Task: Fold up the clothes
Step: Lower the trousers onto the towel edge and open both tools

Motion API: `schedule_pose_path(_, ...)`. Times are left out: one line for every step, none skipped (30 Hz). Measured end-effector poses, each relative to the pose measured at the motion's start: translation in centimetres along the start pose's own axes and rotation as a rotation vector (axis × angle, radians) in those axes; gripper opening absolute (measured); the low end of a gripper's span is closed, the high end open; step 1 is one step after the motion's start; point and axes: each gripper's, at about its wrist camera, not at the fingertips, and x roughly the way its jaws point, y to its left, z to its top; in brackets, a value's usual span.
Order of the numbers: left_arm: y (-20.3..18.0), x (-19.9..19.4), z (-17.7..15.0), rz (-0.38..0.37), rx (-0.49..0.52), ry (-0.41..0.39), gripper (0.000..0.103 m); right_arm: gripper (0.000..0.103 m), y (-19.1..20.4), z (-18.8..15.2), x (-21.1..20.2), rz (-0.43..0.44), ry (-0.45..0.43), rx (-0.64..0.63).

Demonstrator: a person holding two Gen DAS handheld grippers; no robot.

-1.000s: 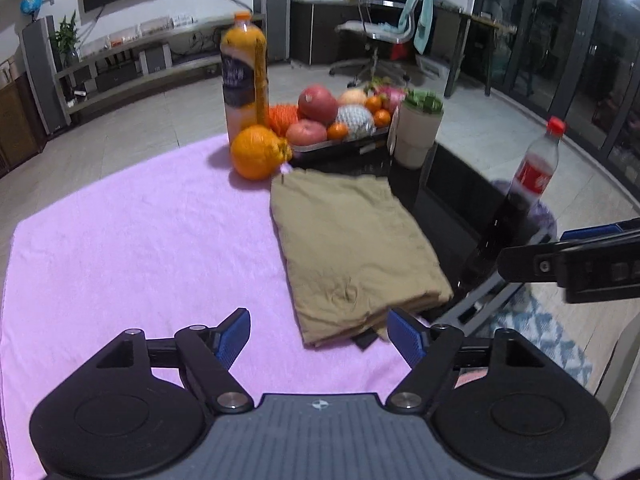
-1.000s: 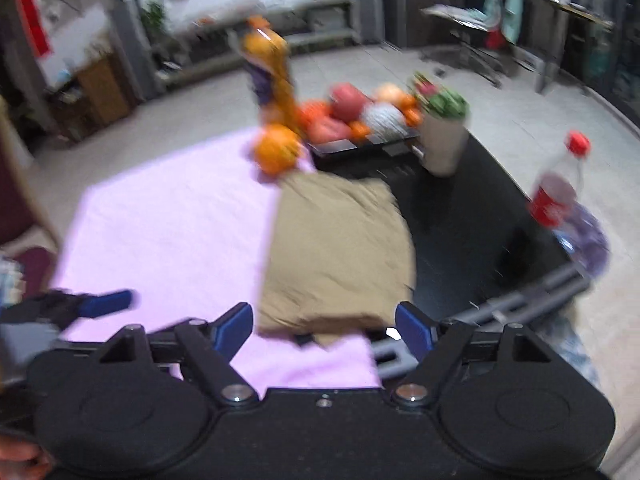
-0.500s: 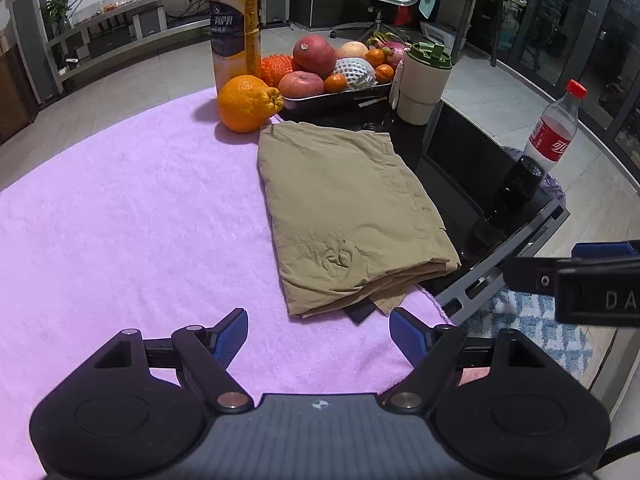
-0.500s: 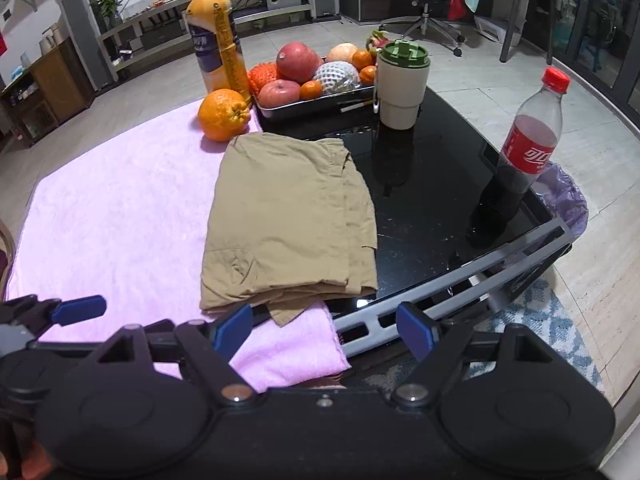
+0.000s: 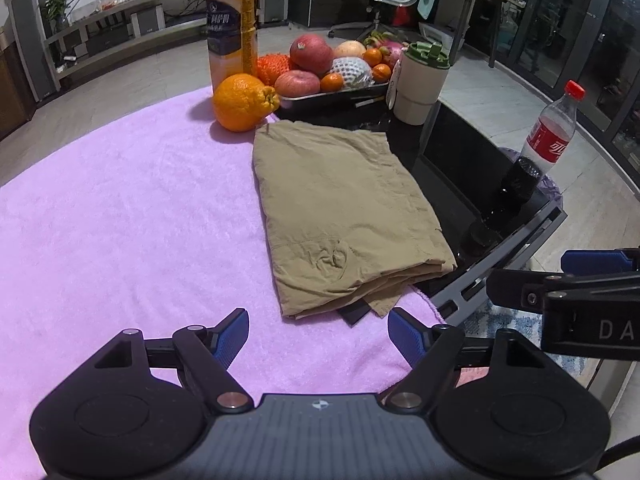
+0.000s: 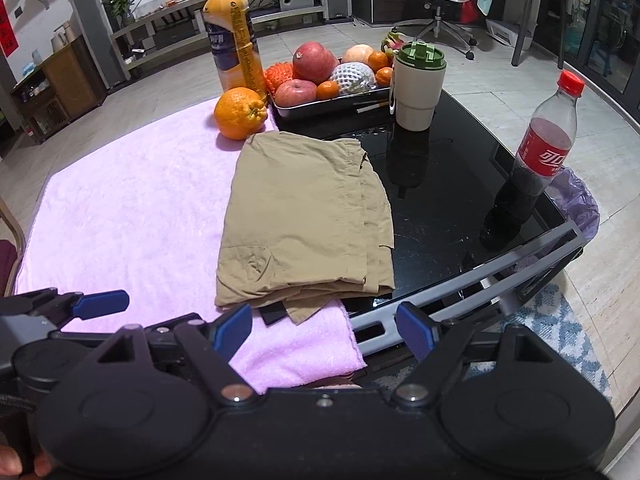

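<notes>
**A:** So, nearest first: what are the tools doing?

**B:** The left hand-held gripper (image 5: 316, 334) has its jaws spread wide with nothing between them, and so does the right hand-held gripper (image 6: 323, 330). Both hang just short of the near edge of the folded khaki garment (image 5: 344, 208).

**A:** Anything different from a second ago?

**B:** Yes. The right view was smeared with motion then; now it is sharp and steady, and both tools have drawn a little closer to the cloth. The garment itself has kept its folded shape. I'd judge the folding largely done, with perhaps one more fold or a tidy-up left.

**A:** Where does it lie?

**B:** Partly on the pink towel (image 5: 120, 208), partly over the black glass counter (image 6: 452, 200), with the orange (image 5: 243, 101) just beyond its far left corner.

**A:** What can't you make out?

**B:** A dark flap (image 6: 274, 314) pokes out under the near edge; a label or a pocket lining, I cannot tell. The layers beneath are hidden. Farther off, the fruit tray (image 6: 320, 110) is partly blocked by the green-lidded cup (image 6: 418, 88).
</notes>
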Motion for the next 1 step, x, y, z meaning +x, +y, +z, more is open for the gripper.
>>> schedule_pose_path(-0.03, -0.06, -0.02, -0.002, 0.002, -0.007, 0.076, 0.078, -0.05, -0.02, 0.01, 0.0, -0.001, 0.003)
